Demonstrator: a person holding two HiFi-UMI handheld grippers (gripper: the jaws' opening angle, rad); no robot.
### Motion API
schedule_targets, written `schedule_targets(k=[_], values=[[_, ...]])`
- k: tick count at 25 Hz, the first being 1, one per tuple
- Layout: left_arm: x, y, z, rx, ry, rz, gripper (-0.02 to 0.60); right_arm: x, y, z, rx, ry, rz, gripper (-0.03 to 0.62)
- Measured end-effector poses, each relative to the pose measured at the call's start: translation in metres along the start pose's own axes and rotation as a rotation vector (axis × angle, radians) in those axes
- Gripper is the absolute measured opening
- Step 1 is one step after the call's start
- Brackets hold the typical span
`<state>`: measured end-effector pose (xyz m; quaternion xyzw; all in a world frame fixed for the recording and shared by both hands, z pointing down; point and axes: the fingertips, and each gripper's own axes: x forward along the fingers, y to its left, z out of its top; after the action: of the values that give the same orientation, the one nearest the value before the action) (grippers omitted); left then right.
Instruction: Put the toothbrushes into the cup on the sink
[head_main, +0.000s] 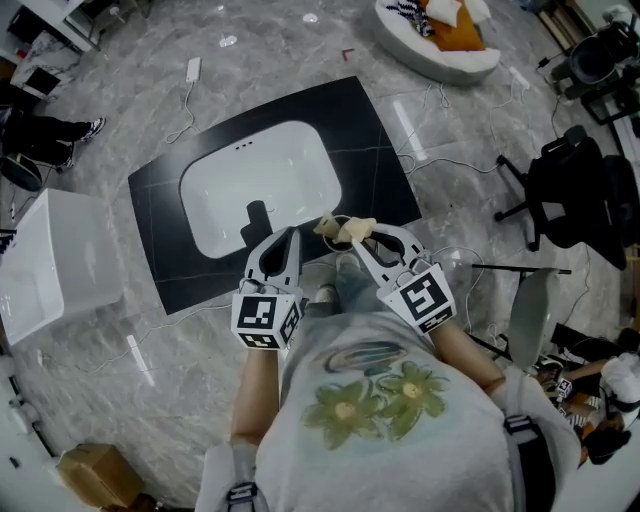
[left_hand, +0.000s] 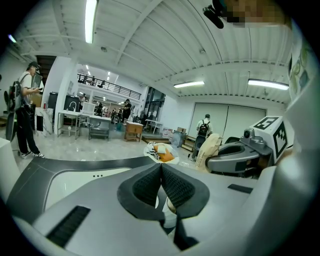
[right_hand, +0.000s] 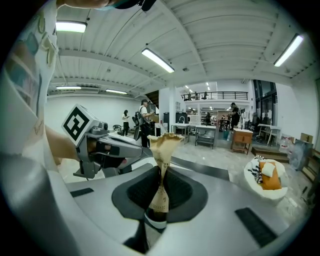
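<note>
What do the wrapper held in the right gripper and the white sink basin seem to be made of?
The wrapper in the right gripper: probably thin kraft paper; matt tan, crumpled and flared at its top, with small dark print. The sink basin: perhaps glazed ceramic or a moulded resin; smooth, white, with a soft sheen. The look does not settle which.

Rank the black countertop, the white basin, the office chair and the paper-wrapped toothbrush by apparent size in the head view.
1. black countertop
2. white basin
3. office chair, only a little smaller than the basin
4. paper-wrapped toothbrush, smallest despite being nearest the camera
</note>
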<state>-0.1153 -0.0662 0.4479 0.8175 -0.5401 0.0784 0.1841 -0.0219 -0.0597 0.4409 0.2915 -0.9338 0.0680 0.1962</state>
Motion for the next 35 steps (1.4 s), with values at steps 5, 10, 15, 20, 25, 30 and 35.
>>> schedule_targets(k=[5,10,15,20,25,30,35], values=[[0.004,0.003,0.001,-0.006,0.003,-0.001,0.018,0.006,-0.002,-0.005,0.002,0.019,0.007,0.057],[0.008,0.004,0.002,-0.011,0.006,-0.004,0.018,0.012,-0.006,-0.010,0.004,0.040,0.010,0.057],[0.011,0.005,-0.002,-0.011,0.012,-0.006,0.018,0.019,-0.006,-0.021,0.011,0.062,0.017,0.057],[0.012,0.005,-0.003,-0.014,0.016,-0.008,0.018,0.023,-0.005,-0.029,0.009,0.086,0.023,0.057],[0.014,0.003,-0.003,-0.013,0.021,-0.013,0.018,0.025,-0.005,-0.035,0.008,0.105,0.031,0.057],[0.014,0.001,-0.005,-0.014,0.026,-0.020,0.018,0.029,-0.004,-0.044,0.009,0.127,0.038,0.057],[0.015,-0.001,-0.004,-0.014,0.035,-0.025,0.018,0.032,-0.003,-0.051,0.008,0.147,0.045,0.057]])
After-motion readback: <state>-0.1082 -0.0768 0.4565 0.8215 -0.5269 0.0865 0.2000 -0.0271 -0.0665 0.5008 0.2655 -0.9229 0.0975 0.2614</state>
